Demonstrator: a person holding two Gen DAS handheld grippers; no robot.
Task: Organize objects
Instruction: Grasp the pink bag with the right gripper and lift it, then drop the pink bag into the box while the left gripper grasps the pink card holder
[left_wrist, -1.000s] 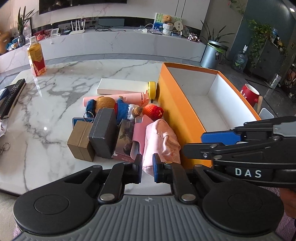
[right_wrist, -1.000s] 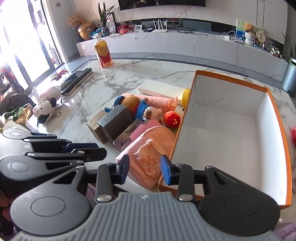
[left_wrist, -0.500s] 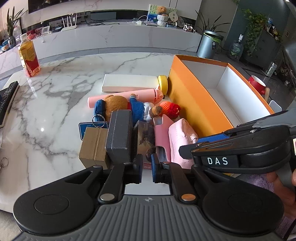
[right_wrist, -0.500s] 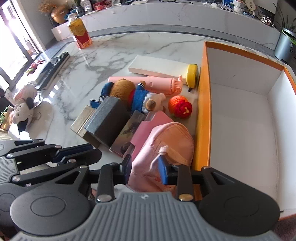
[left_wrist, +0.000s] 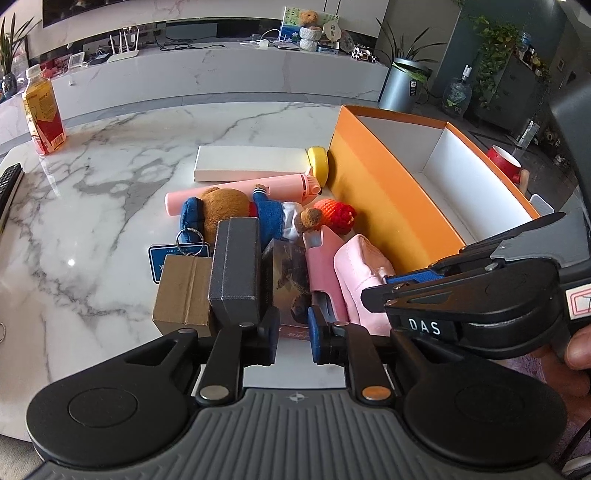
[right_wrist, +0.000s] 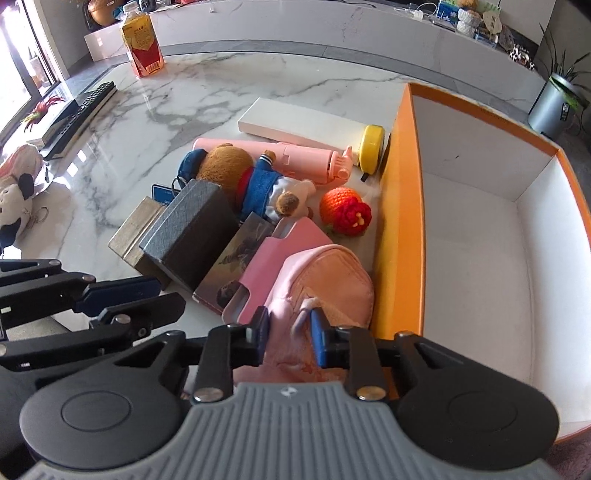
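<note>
The right tongs (right_wrist: 289, 334) are closing, pinching a pink pouch (right_wrist: 325, 273) beside the orange box (right_wrist: 402, 221). The left tongs (left_wrist: 293, 341) are opening, gripping nothing, above the bench (left_wrist: 92, 221).

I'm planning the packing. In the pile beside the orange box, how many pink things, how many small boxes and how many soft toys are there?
Pink things: 3 (tube, phone case, pouch)
Small boxes: 4 (white box, brown box, grey box, picture box)
Soft toys: 2 (bear, crochet ball)
Total: 9

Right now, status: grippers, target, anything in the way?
Right gripper closing on pink pouch, fabric between pads. Left gripper opening, nothing held, over picture box. Orange box empty, hard against pouch.
</note>
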